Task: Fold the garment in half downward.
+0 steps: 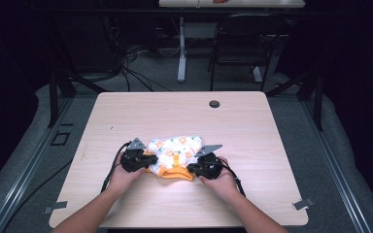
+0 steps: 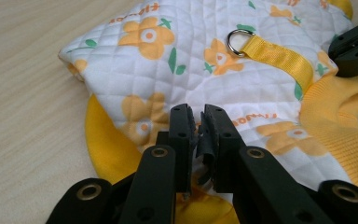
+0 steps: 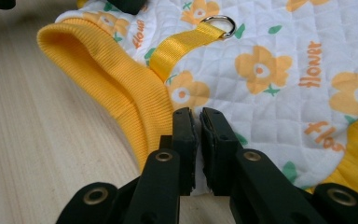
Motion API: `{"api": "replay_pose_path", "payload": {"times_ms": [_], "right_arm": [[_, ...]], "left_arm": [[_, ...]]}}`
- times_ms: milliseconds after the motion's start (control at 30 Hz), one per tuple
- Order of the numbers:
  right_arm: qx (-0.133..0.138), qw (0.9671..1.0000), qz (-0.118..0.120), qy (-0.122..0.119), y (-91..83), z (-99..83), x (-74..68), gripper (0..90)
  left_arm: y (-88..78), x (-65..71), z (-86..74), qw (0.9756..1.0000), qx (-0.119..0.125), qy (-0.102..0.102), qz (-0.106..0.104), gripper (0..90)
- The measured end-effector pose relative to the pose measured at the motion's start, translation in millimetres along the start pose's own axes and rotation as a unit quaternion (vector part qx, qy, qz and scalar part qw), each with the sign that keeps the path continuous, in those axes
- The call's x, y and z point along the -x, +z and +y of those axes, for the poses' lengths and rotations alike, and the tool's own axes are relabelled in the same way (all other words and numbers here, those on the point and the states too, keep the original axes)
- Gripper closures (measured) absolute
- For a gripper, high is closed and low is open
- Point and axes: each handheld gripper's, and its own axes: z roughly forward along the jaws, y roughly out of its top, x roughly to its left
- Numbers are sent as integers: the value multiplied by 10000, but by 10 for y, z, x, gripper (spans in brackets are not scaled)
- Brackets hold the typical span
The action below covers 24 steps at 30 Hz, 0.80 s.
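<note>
Centrally in the high view, both the left gripper (image 1: 143,160) and right gripper (image 1: 194,167) pinch the quilted garment (image 1: 175,154) on the table (image 1: 252,145); a chair (image 1: 240,46) stands beyond.

Table (image 1: 252,141) evenly lit, surroundings dark (high view soft), close views sharp.

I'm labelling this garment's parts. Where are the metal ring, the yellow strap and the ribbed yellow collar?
metal ring (image 2: 240,40), left gripper view, its curved top.
yellow strap (image 3: 179,45), right gripper view, mid-length.
ribbed yellow collar (image 3: 121,84), right gripper view, its ribbed band.
</note>
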Motion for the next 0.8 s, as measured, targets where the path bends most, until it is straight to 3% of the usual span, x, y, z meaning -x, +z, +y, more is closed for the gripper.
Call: {"api": "replay_pose_path", "payload": {"times_ms": [100, 233, 800], "right_arm": [[27, 10000, -10, 61, 8, 0, 19, 837], [49, 9999, -33, 106, 24, 6, 54, 835], [2, 9998, -148, 97, 70, 71, 114, 829]], "left_arm": [[23, -17, 22, 10000, 7, 20, 57, 823], [43, -49, 20, 9999, 75, -96, 58, 834], [73, -111, 20, 9994, 195, -271, 101, 842]]}}
